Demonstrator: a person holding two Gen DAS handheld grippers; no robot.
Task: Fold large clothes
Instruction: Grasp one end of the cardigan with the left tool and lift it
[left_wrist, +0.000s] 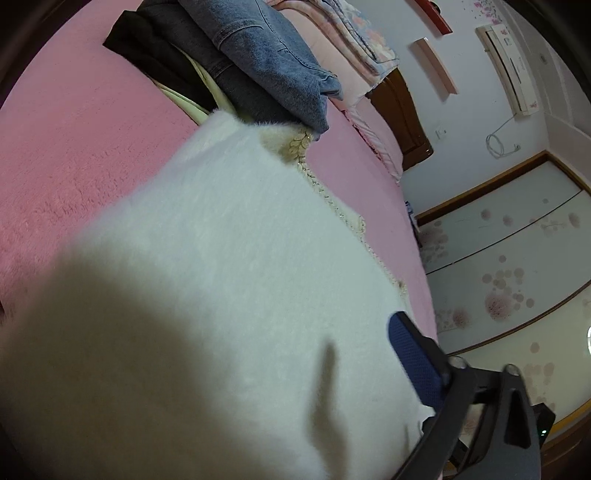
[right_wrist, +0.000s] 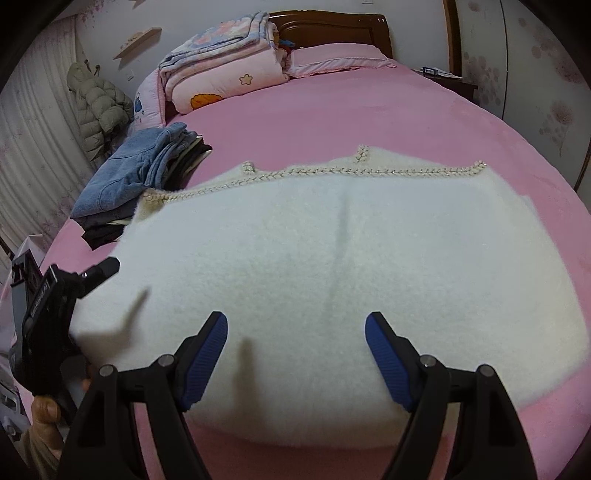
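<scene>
Right wrist view gives me the bed (right_wrist: 332, 110), its pink cover filling most of the frame. Across the middle of it lies the white sweater (right_wrist: 332, 266), flat, with its braided trim along the far edge. At upper centre-left a folded quilt (right_wrist: 221, 74) sits against the headboard (right_wrist: 332, 26), with a pillow (right_wrist: 336, 59) beside it. On the left, a stack of jeans (right_wrist: 133, 177) and dark clothes touches the sweater's corner. My right claw (right_wrist: 295, 358) hangs over the sweater's near edge at lower centre, jaws spread wide, nothing between the pads. At the left edge my left claw (right_wrist: 66, 295) is over the sweater's left end; a hand (right_wrist: 44, 410) grips its handle. In the left wrist view only one blue pad (left_wrist: 413, 362) shows, lower right, just over the sweater (left_wrist: 221, 258); its jaws look spread, gripping no cloth.
</scene>
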